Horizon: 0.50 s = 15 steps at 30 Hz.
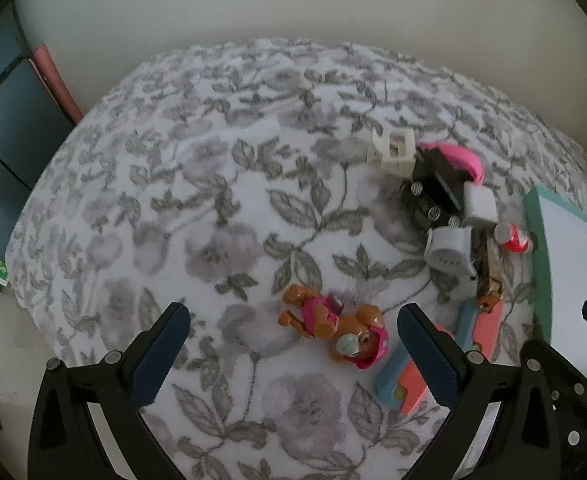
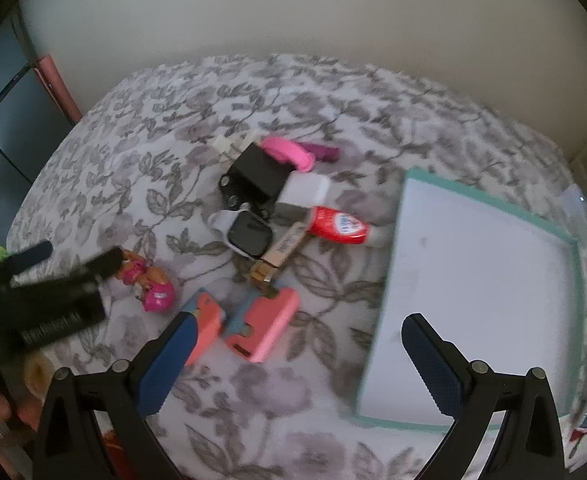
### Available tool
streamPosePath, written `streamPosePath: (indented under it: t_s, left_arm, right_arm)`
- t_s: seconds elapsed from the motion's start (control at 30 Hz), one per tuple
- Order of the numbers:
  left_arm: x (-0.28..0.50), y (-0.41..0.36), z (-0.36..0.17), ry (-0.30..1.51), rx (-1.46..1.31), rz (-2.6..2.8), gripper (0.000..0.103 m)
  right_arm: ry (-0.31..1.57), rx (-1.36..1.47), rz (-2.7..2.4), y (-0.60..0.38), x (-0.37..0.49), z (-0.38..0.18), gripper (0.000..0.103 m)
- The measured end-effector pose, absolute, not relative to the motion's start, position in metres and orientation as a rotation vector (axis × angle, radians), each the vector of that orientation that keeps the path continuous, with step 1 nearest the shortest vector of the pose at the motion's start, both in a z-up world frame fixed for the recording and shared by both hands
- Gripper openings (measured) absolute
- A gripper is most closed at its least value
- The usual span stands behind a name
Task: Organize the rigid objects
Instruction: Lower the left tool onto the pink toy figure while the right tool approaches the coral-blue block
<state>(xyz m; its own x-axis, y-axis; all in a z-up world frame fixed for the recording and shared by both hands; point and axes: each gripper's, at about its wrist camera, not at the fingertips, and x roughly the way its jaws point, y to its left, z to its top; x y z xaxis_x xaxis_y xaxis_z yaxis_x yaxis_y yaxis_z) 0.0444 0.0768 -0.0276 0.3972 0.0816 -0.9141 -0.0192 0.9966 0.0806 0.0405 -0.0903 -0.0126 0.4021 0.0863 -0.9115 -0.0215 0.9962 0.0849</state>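
Observation:
A brown toy dog in a pink outfit (image 1: 335,330) lies on the floral bedspread (image 1: 213,200), just ahead of my open left gripper (image 1: 293,324), nearer its right finger. My open right gripper (image 2: 297,330) hovers empty between two coral-and-blue blocks (image 2: 261,328) and a white tray with a teal rim (image 2: 473,300). The toy dog (image 2: 149,282) shows again at the left in the right wrist view, with the left gripper's fingers (image 2: 105,264) beside it. Further back lies a cluster: a black toy car (image 2: 253,178), a smartwatch (image 2: 249,234), a red bottle (image 2: 339,226) and a pink piece (image 2: 289,152).
A white plastic frame (image 1: 393,148) sits at the back of the cluster. A wooden clip (image 2: 281,252) lies by the watch. The pale wall rises behind the bed, and dark furniture (image 1: 1,128) stands to the left. The tray (image 1: 565,264) lies at the bed's right side.

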Motion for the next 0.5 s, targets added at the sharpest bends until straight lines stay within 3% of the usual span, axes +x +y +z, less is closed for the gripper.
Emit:
streamPosePath:
  t_s: [0.13,0.33,0.5]
  left_arm:
    - [0.048,0.078,-0.044,1.193,0.049,0.053,0.103]
    - [0.055,0.079,-0.062,1.219,0.025,0.044,0.103]
    - [0.059,0.074,-0.070,1.228,0.030,0.024,0.103]
  right_arm:
    - [1.194,0.064,0.067,-0.080,0.053,-0.030,0.103]
    - [1.258,0.091,0.027,-0.085,0.064,-0.057,0.088]
    - [1.297,0.120,-0.003,-0.094,0.073,-0.072,0.087]
